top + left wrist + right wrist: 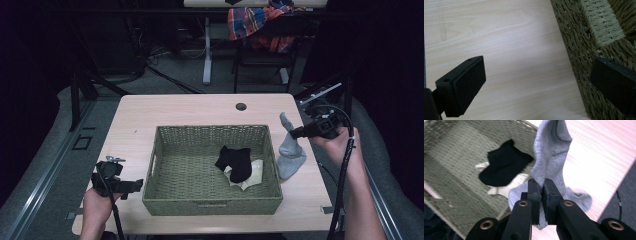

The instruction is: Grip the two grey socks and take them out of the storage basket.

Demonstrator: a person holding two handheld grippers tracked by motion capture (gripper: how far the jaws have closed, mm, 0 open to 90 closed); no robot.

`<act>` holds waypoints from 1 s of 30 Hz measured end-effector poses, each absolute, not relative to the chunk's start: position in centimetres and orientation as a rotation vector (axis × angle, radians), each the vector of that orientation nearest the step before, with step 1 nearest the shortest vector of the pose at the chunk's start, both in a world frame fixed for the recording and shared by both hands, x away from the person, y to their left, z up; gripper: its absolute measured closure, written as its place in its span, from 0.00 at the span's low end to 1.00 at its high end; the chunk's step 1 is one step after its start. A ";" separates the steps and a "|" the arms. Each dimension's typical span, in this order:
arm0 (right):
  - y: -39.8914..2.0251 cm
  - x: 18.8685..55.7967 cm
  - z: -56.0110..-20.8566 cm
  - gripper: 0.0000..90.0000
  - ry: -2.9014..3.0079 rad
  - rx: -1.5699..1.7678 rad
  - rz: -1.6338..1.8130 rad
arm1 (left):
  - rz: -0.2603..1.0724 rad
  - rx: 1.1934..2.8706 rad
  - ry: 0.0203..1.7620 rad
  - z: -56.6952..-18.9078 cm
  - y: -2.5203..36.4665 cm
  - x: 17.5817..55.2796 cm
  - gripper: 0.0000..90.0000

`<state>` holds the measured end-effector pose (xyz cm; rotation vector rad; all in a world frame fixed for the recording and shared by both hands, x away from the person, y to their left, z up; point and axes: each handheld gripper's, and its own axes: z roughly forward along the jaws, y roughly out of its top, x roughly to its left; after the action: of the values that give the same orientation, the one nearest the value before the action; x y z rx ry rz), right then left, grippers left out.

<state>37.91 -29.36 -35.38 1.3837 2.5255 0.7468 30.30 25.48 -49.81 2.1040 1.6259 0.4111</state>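
Observation:
A grey sock point(290, 150) hangs lifted at the right of the green woven basket point(165, 197), its toe end still on the table. My right gripper point(292, 134) is shut on the grey sock point(549, 157), pinching it mid-length between the jaws point(541, 187). Inside the basket lie a black sock point(235, 162) and a cream sock point(254, 172) partly under it; the black sock point(504, 166) also shows in the right gripper view. My left gripper point(135, 186) rests low at the basket's left front corner, open, its fingers point(461, 87) holding nothing above bare table beside the basket wall point(584, 62).
The light wooden table point(175, 107) has a cable hole point(241, 106) at the back. Beyond it stand a chair with a plaid cloth point(255, 22) and desk legs. Grey floor lies on both sides.

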 end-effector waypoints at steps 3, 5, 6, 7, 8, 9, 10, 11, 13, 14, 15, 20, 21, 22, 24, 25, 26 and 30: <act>-30.2 38.2 -35.9 0.95 2.512 1.424 0.727 | 0.411 2.104 1.626 -49.8 25.5 30.3 0.01; -30.7 38.4 -36.2 0.95 2.507 1.442 0.712 | 0.410 2.103 1.624 -49.8 25.4 30.3 0.01; -30.9 38.6 -36.4 0.95 2.510 1.448 0.686 | 0.410 2.102 1.626 -49.8 25.4 30.3 0.01; -30.9 38.6 -36.4 0.95 2.510 1.448 0.686 | 0.410 2.102 1.626 -49.8 25.4 30.3 0.01; -31.1 38.9 -36.9 0.95 2.504 1.467 0.654 | 0.410 2.102 1.625 -49.8 25.4 30.3 0.01; -31.2 39.0 -37.2 0.95 2.508 1.480 0.635 | 0.410 2.102 1.625 -49.8 25.4 30.3 0.01; -31.2 39.2 -37.5 0.95 2.513 1.490 0.632 | 0.410 2.101 1.626 -49.8 25.4 30.3 0.01; -31.2 39.2 -37.5 0.95 2.513 1.490 0.632 | 0.410 2.101 1.626 -49.8 25.4 30.3 0.01; -31.4 39.5 -38.1 0.95 2.528 1.498 0.590 | 0.410 2.101 1.626 -49.8 25.4 30.3 0.01; -31.4 39.9 -38.8 0.95 2.525 1.507 0.576 | 0.409 2.102 1.625 -49.8 25.4 30.3 0.01; -31.4 40.0 -39.2 0.95 2.521 1.516 0.567 | 0.409 2.102 1.625 -49.8 25.4 30.3 0.01; -31.7 40.8 -40.9 0.95 2.535 1.537 0.526 | 0.409 2.104 1.624 -49.8 25.4 30.3 0.01; -31.7 40.9 -41.2 0.95 2.540 1.539 0.521 | 0.409 2.104 1.624 -49.8 25.4 30.3 0.01; -31.7 40.9 -41.2 0.95 2.540 1.539 0.521 | 0.409 2.104 1.624 -49.8 25.4 30.3 0.01; -31.7 41.3 -42.0 0.95 2.545 1.545 0.498 | 0.409 2.105 1.623 -49.8 25.4 30.3 0.01; -31.6 41.6 -42.8 0.95 2.557 1.550 0.477 | 0.406 2.107 1.623 -49.8 25.4 30.4 0.01; -31.6 41.8 -43.2 0.95 2.571 1.548 0.463 | 0.406 2.108 1.623 -49.8 25.4 30.4 0.01; -31.3 42.2 -44.6 0.95 2.560 1.537 0.469 | 0.406 2.108 1.623 -49.8 25.4 30.4 0.01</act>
<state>42.19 -31.28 -44.61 1.5371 2.5597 0.4694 30.36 25.42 -49.83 2.1081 1.6228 0.4062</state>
